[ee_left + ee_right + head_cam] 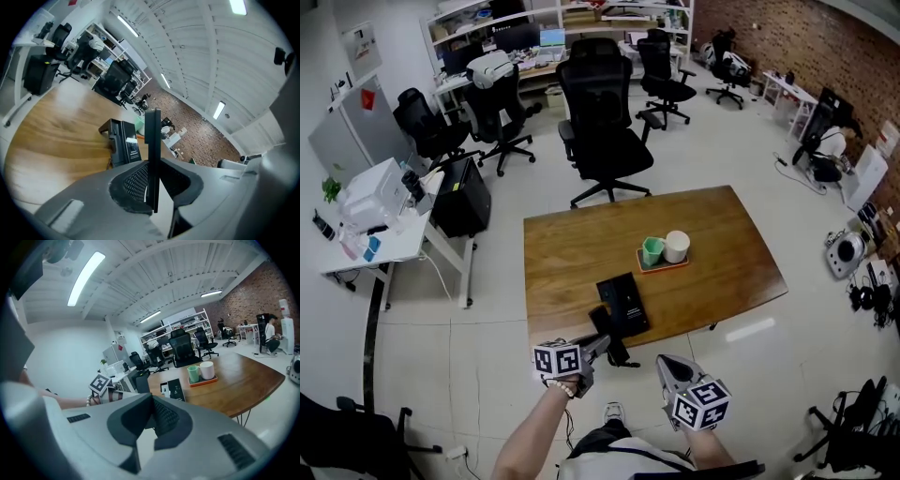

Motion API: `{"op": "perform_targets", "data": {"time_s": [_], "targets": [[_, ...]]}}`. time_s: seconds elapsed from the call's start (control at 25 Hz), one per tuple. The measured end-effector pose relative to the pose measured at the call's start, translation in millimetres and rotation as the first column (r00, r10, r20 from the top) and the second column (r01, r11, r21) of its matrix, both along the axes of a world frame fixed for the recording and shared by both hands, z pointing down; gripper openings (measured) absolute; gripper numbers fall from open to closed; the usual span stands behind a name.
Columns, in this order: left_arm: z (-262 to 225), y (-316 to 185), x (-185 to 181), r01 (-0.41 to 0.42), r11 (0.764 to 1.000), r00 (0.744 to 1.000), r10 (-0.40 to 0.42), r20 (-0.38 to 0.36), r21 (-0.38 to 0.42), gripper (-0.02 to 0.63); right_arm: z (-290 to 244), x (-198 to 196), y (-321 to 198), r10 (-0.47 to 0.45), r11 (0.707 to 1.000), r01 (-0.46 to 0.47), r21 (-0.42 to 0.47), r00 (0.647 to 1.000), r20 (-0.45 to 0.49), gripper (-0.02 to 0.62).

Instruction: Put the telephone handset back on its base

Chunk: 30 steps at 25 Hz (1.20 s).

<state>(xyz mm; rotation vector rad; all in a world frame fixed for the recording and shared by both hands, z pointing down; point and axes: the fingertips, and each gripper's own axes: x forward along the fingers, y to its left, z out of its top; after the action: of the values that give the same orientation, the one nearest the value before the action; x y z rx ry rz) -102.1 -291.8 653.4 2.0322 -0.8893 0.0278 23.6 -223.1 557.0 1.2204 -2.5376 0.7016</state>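
- Telephone handset (605, 328) sits over the near edge of the wooden worktop (722, 281), the largest thing here, which spreads out ahead of both tools. The head view does not show whether the handset touches the wood.
- A black office chair (605, 131) stands beyond the worktop's far edge, well ahead of the tools.
- The left tool (592, 352) is clamped on the handset, its jaws narrow and its pads pressed to both sides. In its own view the left tool (153, 183) shows the handset (152, 136) only edge-on. It is a thin dark slab standing up between the jaws, with its lower end hidden by the tool's body.
- The right tool (667, 366) hangs off the worktop beside the left one. Its own view shows the right tool (152, 416) with jaws brought together on nothing.
- The telephone base (623, 302), dark and flat, lies just ahead of the left tool, right behind the handset. In the right gripper view the tool's body cuts off the near end of the base (176, 389).
- An orange tray (661, 266) lies farther ahead, to the right of the base.
- A white cup (677, 246) and a green cup (652, 250) stand side by side on the tray. What they hold cannot be made out.
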Motion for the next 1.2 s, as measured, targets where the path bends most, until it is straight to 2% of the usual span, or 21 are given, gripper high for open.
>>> {"op": "perform_targets", "data": {"time_s": [0.2,0.64,1.2], "targets": [[17.5,-37.6,-0.4,-0.071,0.997,0.994,0.069,-0.084,-0.026,0.071,9.2,-11.0,-16.6,0.01,1.0,-0.01,-0.016,1.0,-0.002,0.002],[54.5,-83.1,2.6,-0.173,0.983,0.973,0.16,-0.169,-0.068,0.071,28.5,-14.7,-38.6,0.063,0.996,-0.063,-0.064,0.998,-0.007,0.002],[73.2,-99.5,5.8,-0.233,0.965,0.946,0.197,-0.257,-0.118,0.071,46.9,-3.2,-40.3,0.111,0.987,-0.111,-0.119,0.994,-0.014,0.002]]}}
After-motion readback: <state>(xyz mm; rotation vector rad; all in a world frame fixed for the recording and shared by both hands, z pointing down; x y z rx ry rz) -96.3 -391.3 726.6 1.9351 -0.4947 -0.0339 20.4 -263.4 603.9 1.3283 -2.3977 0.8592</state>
